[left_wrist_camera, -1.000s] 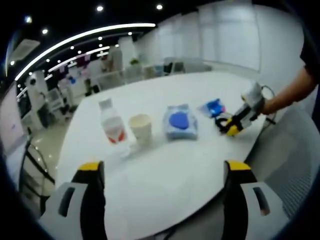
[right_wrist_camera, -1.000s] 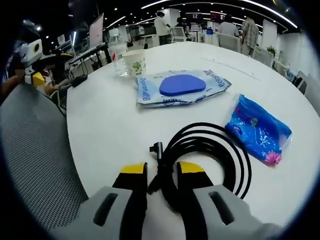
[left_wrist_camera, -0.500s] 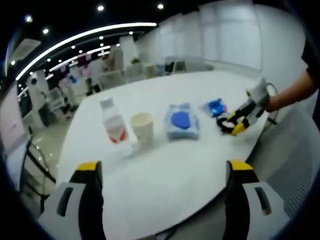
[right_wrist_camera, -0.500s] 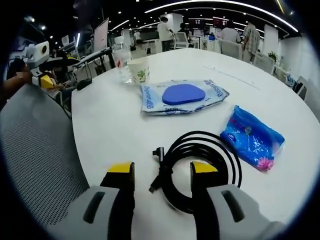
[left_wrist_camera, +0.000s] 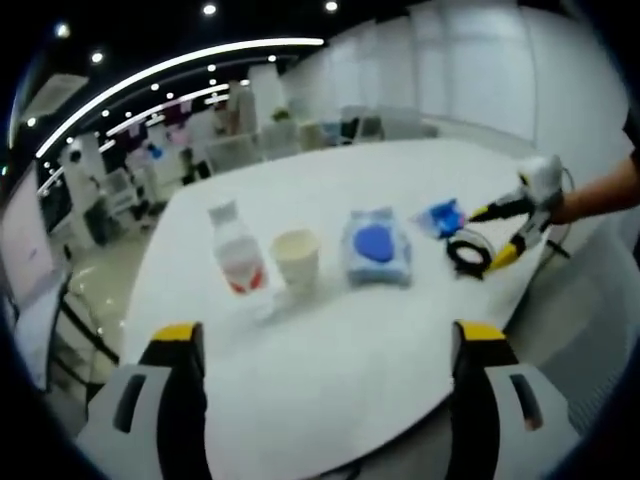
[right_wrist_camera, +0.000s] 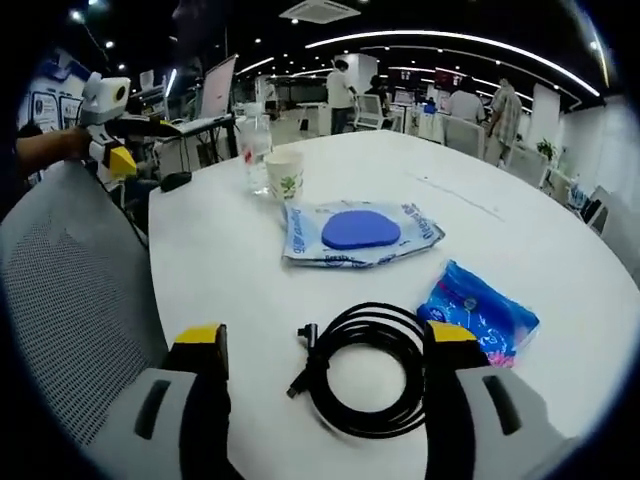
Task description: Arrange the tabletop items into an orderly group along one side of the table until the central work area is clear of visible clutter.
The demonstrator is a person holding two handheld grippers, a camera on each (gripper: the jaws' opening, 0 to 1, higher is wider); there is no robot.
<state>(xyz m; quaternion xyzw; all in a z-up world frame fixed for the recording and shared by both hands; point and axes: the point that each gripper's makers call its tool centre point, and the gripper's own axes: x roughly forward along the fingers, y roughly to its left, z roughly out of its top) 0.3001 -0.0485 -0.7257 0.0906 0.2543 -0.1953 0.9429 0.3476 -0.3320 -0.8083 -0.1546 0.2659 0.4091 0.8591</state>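
Right gripper (right_wrist_camera: 325, 340) jaws wide apart, empty, straddling coiled black cable (right_wrist_camera: 362, 380) near table (right_wrist_camera: 220, 260) edge. Left gripper (left_wrist_camera: 325, 340) wide open, empty. Bottle (left_wrist_camera: 235, 250), cup (left_wrist_camera: 297, 260), wipes pack (left_wrist_camera: 377, 245), blue packet (right_wrist_camera: 478, 310) lined along the edge; far tabletop bare.

Open-plan office. Big round white table (right_wrist_camera: 560, 260) with grey mesh chair (right_wrist_camera: 70, 300) at its edge, lower left of the right gripper view. Dark ceiling with long curved LED strips (left_wrist_camera: 170, 70) and spot lights, ceiling AC cassette (right_wrist_camera: 315, 12) at top. More desks, chairs and a monitor (right_wrist_camera: 218, 88) in the background, upper left. Several people (right_wrist_camera: 343, 85) standing among the desks, top centre. Frosted glass partitions (left_wrist_camera: 470, 60) upper right of the left gripper view.
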